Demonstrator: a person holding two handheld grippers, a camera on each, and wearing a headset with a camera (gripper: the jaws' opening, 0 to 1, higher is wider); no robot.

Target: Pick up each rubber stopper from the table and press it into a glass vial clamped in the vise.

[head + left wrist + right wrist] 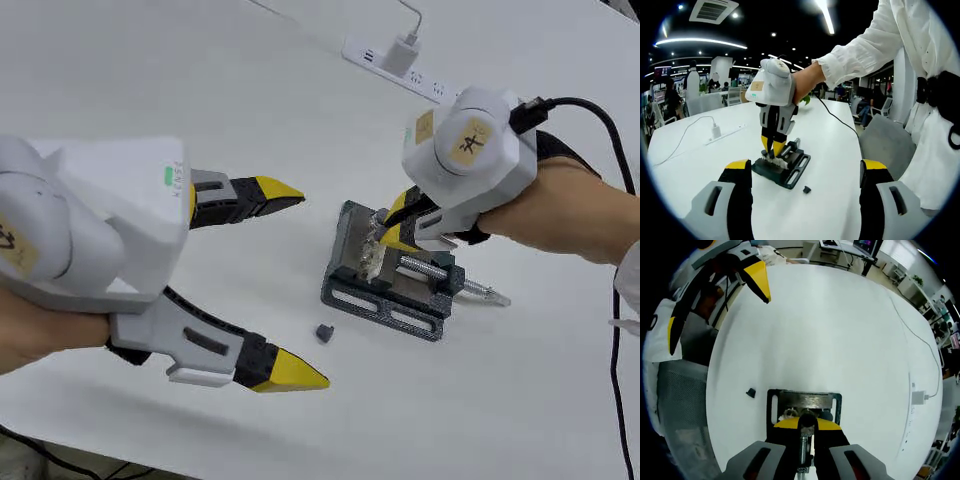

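Note:
A dark vise (385, 300) stands mid-table with clear glass vials (370, 257) clamped in its jaws. My right gripper (388, 236) points down onto the vise top, shut on a dark rubber stopper (807, 418) held over the vials (789, 414). A second small dark stopper (324, 333) lies loose on the table just left of the vise; it also shows in the right gripper view (750, 392) and in the left gripper view (806, 189). My left gripper (298, 285) hovers left of the vise, open wide and holding nothing, facing the vise (785, 170) and the right gripper (772, 147).
A white power strip (400, 62) with a plugged charger lies at the table's far side, its cable trailing away. The right gripper's black cable (625, 300) runs down the right. The vise's screw handle (470, 288) sticks out to the right.

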